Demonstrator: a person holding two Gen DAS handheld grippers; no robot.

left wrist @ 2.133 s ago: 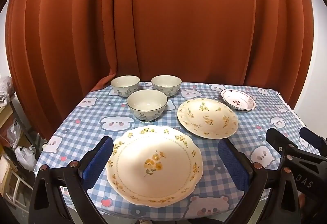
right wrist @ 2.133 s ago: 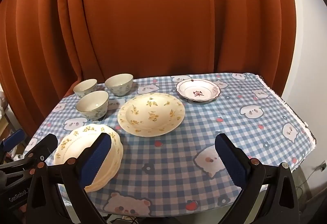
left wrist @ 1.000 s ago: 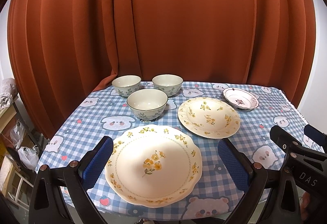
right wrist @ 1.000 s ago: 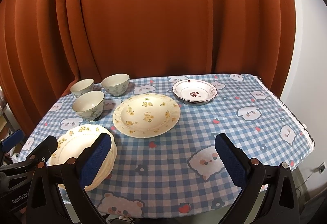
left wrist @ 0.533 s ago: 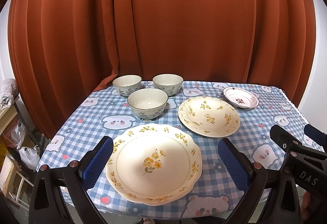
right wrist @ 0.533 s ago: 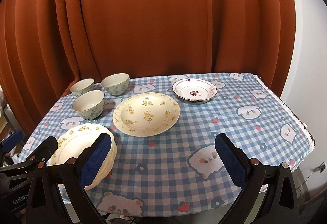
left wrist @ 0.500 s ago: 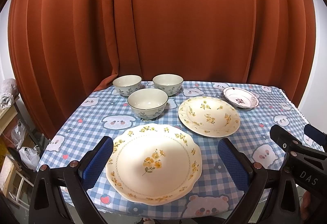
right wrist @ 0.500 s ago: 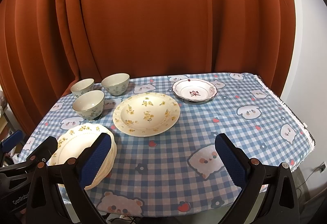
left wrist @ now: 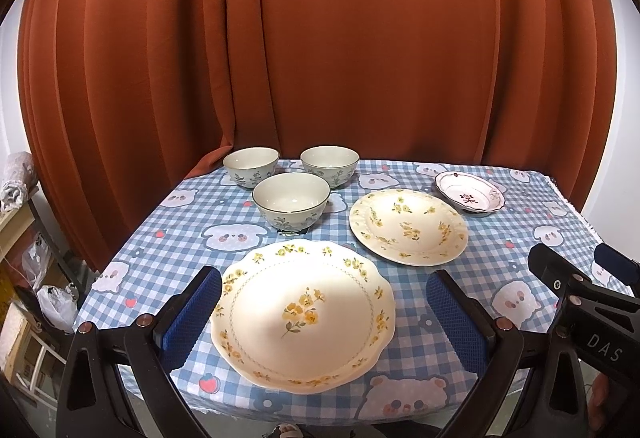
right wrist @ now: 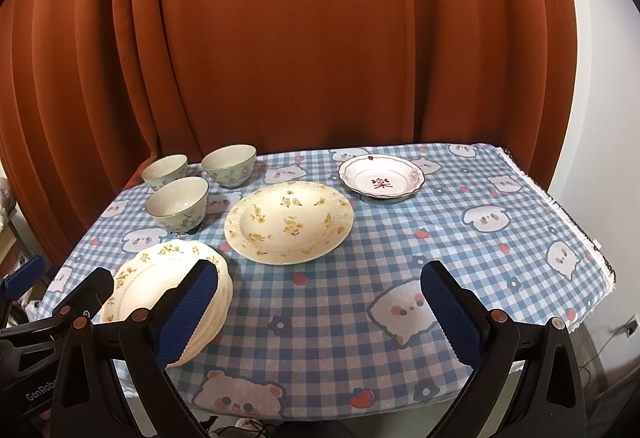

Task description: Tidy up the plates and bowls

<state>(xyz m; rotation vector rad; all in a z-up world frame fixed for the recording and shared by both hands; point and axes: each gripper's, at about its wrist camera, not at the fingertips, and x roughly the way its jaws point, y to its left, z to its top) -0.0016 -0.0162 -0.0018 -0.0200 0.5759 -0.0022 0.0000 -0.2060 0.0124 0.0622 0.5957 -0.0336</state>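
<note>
Over two seconds we pulled both cameras back slightly and raised them. Left view: table sits lower and smaller; small red-patterned plate at 2 o'clock looks farther off. Right view: plates drifted toward 9 o'clock; more bare cloth at 3 o'clock. Dishes themselves unmoved.

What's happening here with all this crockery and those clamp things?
A person holds two hand grippers over a table with a checked cloth, about to tidy the dishes. Both the left gripper and right gripper are open and hold nothing. Nothing is stacked yet: three bowls sit apart at the far left, a scalloped plate lies nearest, a round floral plate mid-table, and a small red-patterned dish behind it.
</note>
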